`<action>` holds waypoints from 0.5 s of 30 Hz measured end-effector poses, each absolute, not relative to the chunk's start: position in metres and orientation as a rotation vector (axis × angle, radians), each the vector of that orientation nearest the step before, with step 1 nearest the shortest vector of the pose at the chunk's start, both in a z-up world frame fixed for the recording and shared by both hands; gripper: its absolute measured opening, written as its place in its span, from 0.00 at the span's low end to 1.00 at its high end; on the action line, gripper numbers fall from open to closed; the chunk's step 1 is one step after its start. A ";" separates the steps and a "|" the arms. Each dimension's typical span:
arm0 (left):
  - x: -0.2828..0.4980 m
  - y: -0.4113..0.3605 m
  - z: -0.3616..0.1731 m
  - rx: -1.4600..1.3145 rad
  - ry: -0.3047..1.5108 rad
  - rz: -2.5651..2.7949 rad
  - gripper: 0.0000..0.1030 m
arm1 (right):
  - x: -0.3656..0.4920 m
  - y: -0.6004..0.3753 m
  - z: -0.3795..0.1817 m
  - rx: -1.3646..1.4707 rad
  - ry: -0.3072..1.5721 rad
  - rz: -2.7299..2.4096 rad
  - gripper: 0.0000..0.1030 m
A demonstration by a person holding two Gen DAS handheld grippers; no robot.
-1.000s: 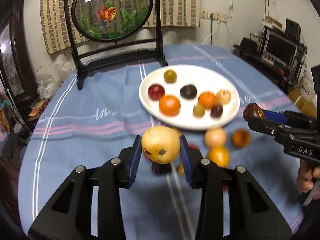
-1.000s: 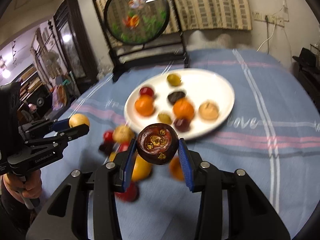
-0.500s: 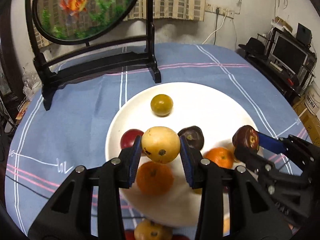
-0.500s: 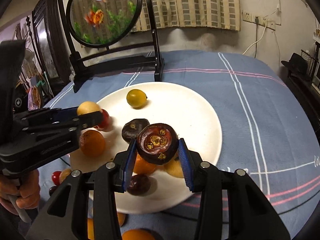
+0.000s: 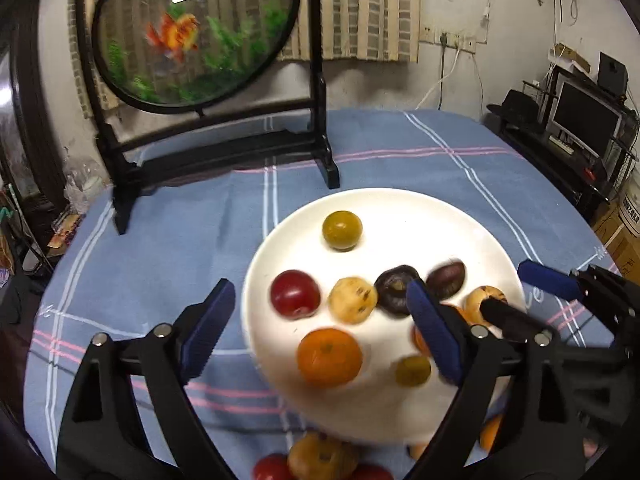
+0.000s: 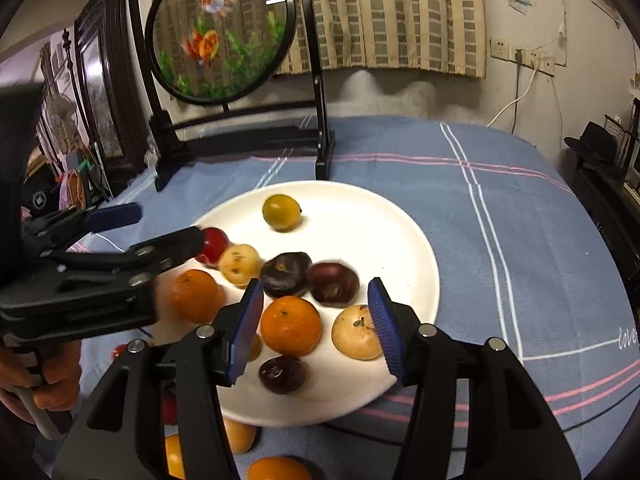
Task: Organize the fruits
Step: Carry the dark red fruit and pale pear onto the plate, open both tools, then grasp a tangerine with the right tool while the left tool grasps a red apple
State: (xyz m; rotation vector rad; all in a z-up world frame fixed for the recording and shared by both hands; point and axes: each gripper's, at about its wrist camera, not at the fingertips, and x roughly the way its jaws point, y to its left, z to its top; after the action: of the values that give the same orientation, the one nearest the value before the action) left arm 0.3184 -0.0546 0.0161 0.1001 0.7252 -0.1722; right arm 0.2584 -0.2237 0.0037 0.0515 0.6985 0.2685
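Fruits fill the near half of the white plate point(image 6: 404, 236) on my desk, which is draped in a blue cloth point(image 6: 520, 216) with white and pink stripes. At far left of the room I see a dark wooden cabinet point(image 6: 96, 76), then a round goldfish panel point(image 6: 222, 32) in a black stand at the desk's back edge, striped curtains point(image 6: 384, 12) behind it, and wall sockets point(image 6: 520, 56) with a trailing white cord.

My left claw point(image 5: 316, 328) has just been opening; its ribbed blue pads stand wide apart with nothing clamped, and a pale speckled fruit point(image 5: 353, 300) lies on the plate beyond them, next to a glossy red one point(image 5: 295, 294). Going rightward on the plate: a smooth orange point(image 6: 291, 326), a dark wrinkled fruit point(image 6: 286, 274), a dark maroon one point(image 6: 335, 283) touching it, and a tan round fruit point(image 6: 354, 332). A yellow-green fruit point(image 6: 281, 212) sits alone toward the far rim.

My right claw point(image 6: 316, 324) has also just been opening; its pads stand apart above the orange and the tan fruit, gripping nothing. More oranges point(image 6: 276, 468) and red fruits lie on the cloth at the plate's near edge.
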 end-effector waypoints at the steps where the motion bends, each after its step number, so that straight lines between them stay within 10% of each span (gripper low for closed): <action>1: 0.311 -0.052 0.019 0.101 0.718 -0.170 0.90 | 0.254 -0.225 0.006 0.059 0.694 0.268 0.55; 15: 0.170 0.006 -0.017 0.015 0.746 -0.123 0.92 | 0.166 -0.236 -0.027 0.029 0.764 0.320 0.60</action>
State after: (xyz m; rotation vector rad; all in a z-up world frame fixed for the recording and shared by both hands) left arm 0.1700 0.0060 -0.0174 0.0151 0.7458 -0.1234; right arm 0.1656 -0.2359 -0.0274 0.0293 0.7645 0.3198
